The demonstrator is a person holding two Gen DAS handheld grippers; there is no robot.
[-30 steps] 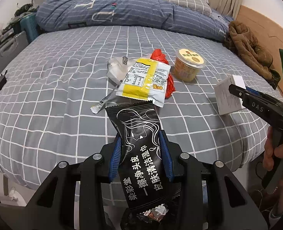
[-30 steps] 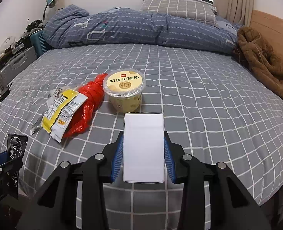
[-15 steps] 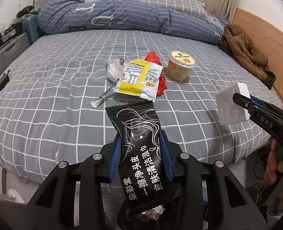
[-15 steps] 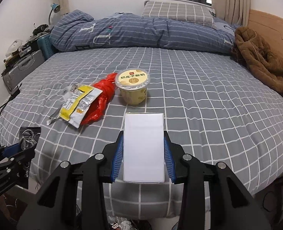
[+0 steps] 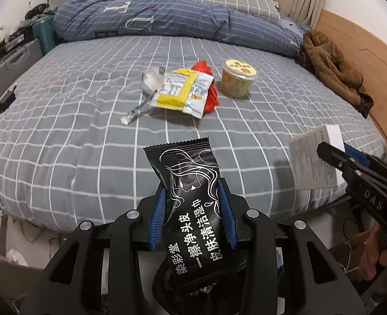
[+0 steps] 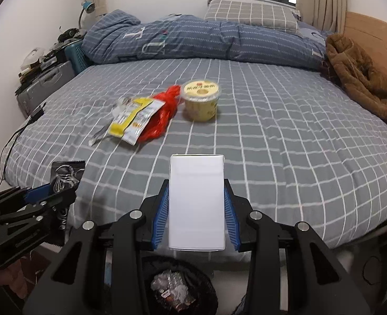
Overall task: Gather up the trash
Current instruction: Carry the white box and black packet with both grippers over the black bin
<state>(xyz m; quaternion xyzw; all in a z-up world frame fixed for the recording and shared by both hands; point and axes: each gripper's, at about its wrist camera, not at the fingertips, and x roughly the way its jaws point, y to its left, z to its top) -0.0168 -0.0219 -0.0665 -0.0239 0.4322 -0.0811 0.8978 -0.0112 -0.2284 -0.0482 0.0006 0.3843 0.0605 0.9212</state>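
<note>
My left gripper [image 5: 193, 202] is shut on a black wet-wipe packet [image 5: 191, 204], held off the bed's near edge above a black-lined trash bin [image 5: 193, 288]. My right gripper [image 6: 196, 202] is shut on a white box [image 6: 196, 204], also held over the trash bin [image 6: 183, 286], which has wrappers inside. The box and right gripper show at right in the left wrist view [image 5: 314, 157]. On the bed lie a yellow snack packet [image 6: 133, 120], a red plastic bag [image 6: 164, 115], a yellow pudding cup [image 6: 200, 101] and a small silver wrapper [image 5: 133, 111].
The grey checked bed [image 6: 272, 136] fills both views. A folded blue duvet [image 6: 193, 39] and a pillow lie at the far end. A brown jacket [image 6: 359, 76] lies at the right by the wooden headboard. Suitcases and clutter [image 6: 43, 78] stand at the left.
Both grippers have pulled back from the bed with their items still held. The bed's edge and the trash bin below have come into view.
</note>
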